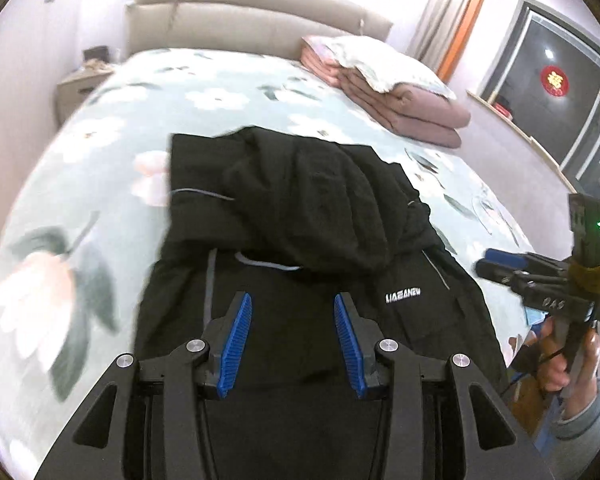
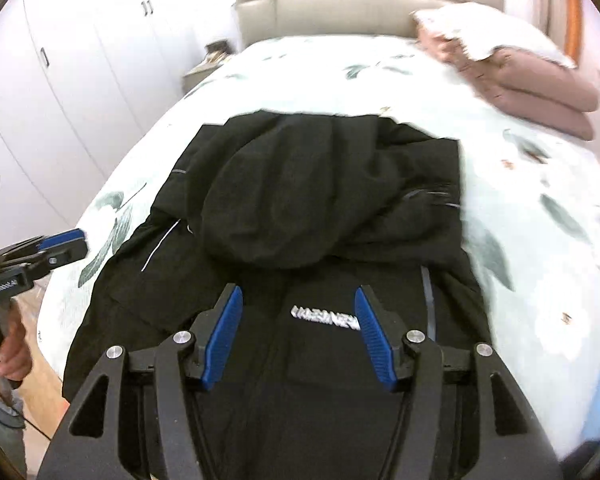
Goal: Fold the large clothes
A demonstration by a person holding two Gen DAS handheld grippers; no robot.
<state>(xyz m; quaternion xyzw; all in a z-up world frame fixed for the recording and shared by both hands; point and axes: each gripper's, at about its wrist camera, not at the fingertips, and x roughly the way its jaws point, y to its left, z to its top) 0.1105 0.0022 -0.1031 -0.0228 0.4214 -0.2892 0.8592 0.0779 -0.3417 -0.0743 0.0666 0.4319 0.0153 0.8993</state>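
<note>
A black hooded jacket lies on the near part of a bed with a floral cover, its upper part folded down over the body; a white chest logo faces up. The left gripper and the right gripper hover above the jacket, jaws apart, holding nothing. Folded pink quilts with a pillow sit far right.

Left claw and right claw both gape apart, empty, angled downward.
</note>
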